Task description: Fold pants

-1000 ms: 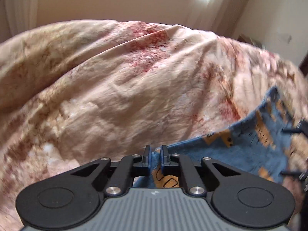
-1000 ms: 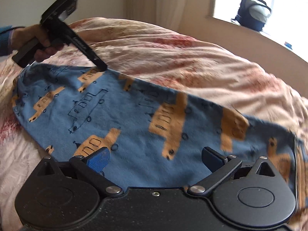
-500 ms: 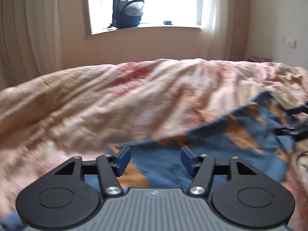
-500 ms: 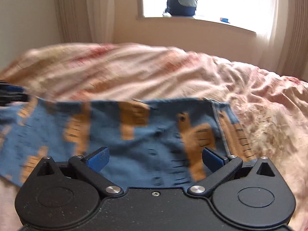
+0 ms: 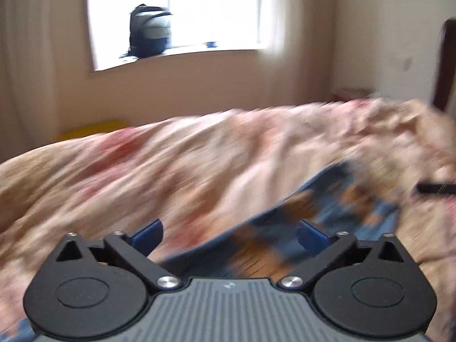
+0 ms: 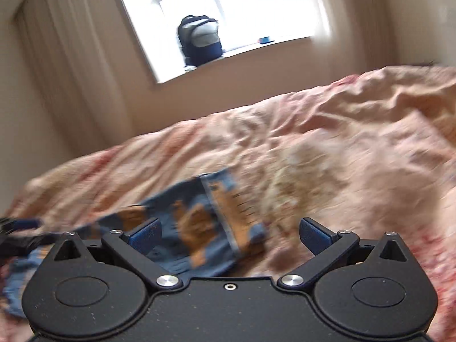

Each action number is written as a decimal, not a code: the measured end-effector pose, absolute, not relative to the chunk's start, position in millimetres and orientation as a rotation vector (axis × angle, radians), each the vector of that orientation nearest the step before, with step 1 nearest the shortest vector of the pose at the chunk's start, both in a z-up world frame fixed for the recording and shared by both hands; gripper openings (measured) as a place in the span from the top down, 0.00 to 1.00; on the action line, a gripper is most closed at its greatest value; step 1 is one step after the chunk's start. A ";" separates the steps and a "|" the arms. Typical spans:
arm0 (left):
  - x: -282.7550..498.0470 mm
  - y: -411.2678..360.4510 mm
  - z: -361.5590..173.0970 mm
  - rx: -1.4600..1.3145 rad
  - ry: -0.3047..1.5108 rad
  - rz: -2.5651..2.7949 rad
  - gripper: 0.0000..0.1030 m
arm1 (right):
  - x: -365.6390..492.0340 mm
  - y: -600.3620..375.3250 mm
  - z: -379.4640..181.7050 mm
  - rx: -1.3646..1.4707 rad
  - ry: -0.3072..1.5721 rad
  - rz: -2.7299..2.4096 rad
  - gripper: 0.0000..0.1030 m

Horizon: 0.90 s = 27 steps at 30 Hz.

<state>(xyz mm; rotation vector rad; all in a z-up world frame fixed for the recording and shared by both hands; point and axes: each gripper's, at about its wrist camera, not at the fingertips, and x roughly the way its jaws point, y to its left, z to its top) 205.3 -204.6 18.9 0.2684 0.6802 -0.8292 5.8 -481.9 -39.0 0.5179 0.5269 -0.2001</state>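
Bed [image 6: 327,131]: rumpled cover, work surface.
Pants [image 6: 199,222]: blue w/ orange print, flat on bed below both grippers. Likely light, soft, floppy; take at hem or corners.
Backpack [image 6: 199,40]: on sill, well clear.
Left gripper [image 5: 229,235]: jaws opening, nothing pinched.
Right gripper [image 6: 229,233]: fingers spread, empty.
No obstructions.

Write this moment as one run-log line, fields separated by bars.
left gripper: jaws opening, empty | right gripper: open, empty | pants: lying on bedspread

Home bedroom.
Bed [image 6: 342,142] with rumpled floral duvet, curtain [image 6: 71,65], window [image 6: 228,8], backpack [image 6: 199,40] on the sill.
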 end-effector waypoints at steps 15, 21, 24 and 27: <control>236.4 -417.1 -42.4 0.539 0.778 -1.136 0.00 | 5.8 -505.9 -72.7 0.822 0.506 -0.002 0.01; 236.7 -429.5 -47.3 0.583 0.789 -1.144 0.00 | 4.0 -523.2 -86.4 1.000 0.489 -0.061 0.09; 241.4 -429.1 -46.0 0.550 0.825 -1.130 0.00 | 8.6 -525.9 -91.7 0.992 0.501 -0.122 0.31; 245.1 -426.1 -39.9 0.517 0.853 -1.106 0.00 | 14.1 -526.1 -97.3 1.011 0.529 -0.153 0.66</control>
